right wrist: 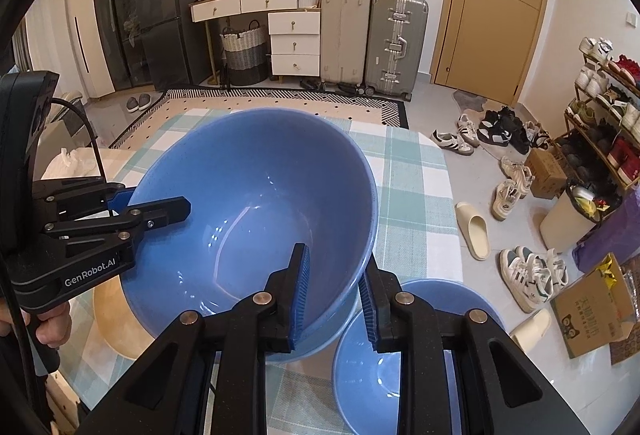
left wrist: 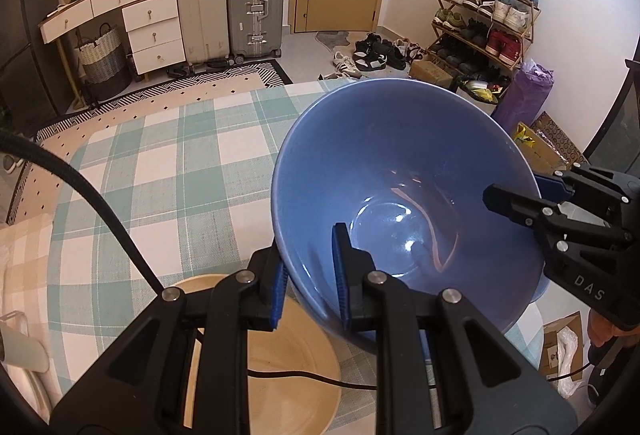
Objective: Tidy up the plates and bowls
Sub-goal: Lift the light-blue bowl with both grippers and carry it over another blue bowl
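A large blue bowl is held up over the checked tablecloth by both grippers. My left gripper is shut on its near-left rim, one pad inside and one outside. My right gripper is shut on the opposite rim of the same bowl. Each gripper shows in the other's view: the right one and the left one. A beige plate lies on the table under the left gripper. A second blue bowl sits on the table under the right gripper.
The beige plate also shows under the bowl's left side. A black cable crosses the table. Past the table are suitcases, a drawer unit, a shoe rack, loose shoes and cardboard boxes.
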Motion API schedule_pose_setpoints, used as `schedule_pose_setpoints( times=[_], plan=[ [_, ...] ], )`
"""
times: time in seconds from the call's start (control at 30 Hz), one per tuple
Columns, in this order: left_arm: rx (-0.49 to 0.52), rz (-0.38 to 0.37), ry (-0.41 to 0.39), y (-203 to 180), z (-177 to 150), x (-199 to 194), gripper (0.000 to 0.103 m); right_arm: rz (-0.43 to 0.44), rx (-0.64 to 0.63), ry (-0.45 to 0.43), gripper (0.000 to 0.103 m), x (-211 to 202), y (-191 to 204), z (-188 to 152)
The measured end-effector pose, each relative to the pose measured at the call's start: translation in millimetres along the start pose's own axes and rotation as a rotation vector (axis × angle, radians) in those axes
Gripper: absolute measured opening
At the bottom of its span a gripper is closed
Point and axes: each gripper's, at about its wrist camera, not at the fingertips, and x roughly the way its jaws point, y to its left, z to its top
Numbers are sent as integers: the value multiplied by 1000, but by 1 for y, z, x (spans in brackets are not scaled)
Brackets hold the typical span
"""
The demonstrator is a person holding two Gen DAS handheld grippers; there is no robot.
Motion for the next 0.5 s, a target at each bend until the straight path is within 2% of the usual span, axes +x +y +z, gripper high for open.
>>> schedule_pose_setpoints(
  times=[0.5],
  plan=[
    [11, 35, 38, 3, -14, 31, 16, 13, 2, 46, 24, 28, 7, -15]
  ],
)
